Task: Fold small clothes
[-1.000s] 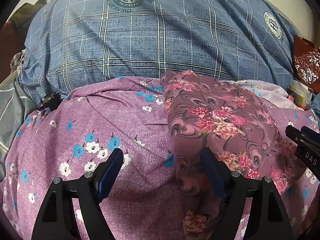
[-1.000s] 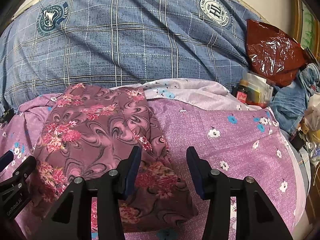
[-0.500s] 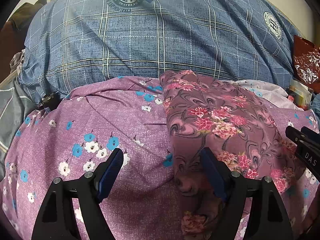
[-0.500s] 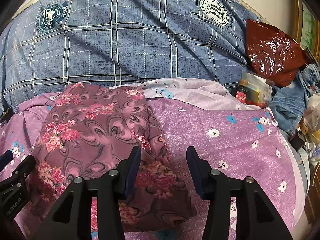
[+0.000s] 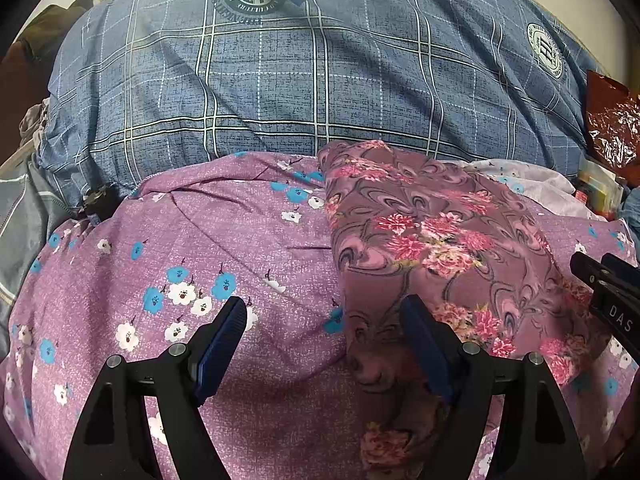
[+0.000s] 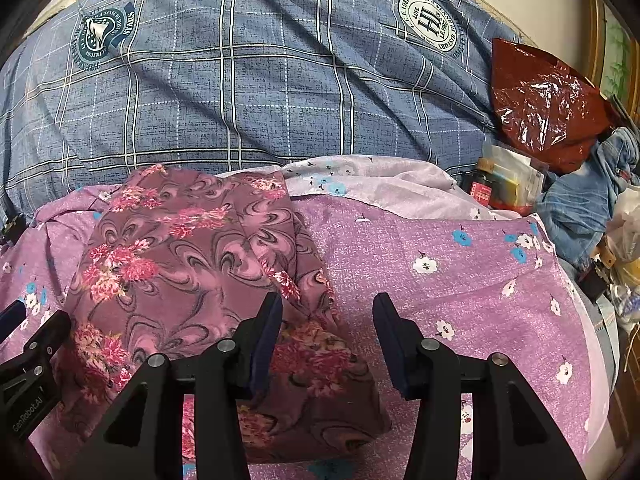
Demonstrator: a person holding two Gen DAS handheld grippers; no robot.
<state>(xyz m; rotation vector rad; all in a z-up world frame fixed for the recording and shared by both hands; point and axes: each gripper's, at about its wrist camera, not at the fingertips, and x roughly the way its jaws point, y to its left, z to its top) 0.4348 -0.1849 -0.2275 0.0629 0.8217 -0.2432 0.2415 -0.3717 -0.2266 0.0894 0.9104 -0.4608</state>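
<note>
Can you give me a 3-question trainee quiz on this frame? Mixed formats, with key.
1. True or false: the left tongs are shut on the floral garment.
2. Multiple choice: what lies directly under the floral garment? A) the blue plaid duvet B) the purple flowered sheet C) the red plastic bag
3. Fill in: in the right wrist view, the right tongs straddle the garment's ____ edge.

Key:
1. False; both tongs are open, holding nothing.
2. B
3. right; one finger is over the cloth, the other over the sheet.
</note>
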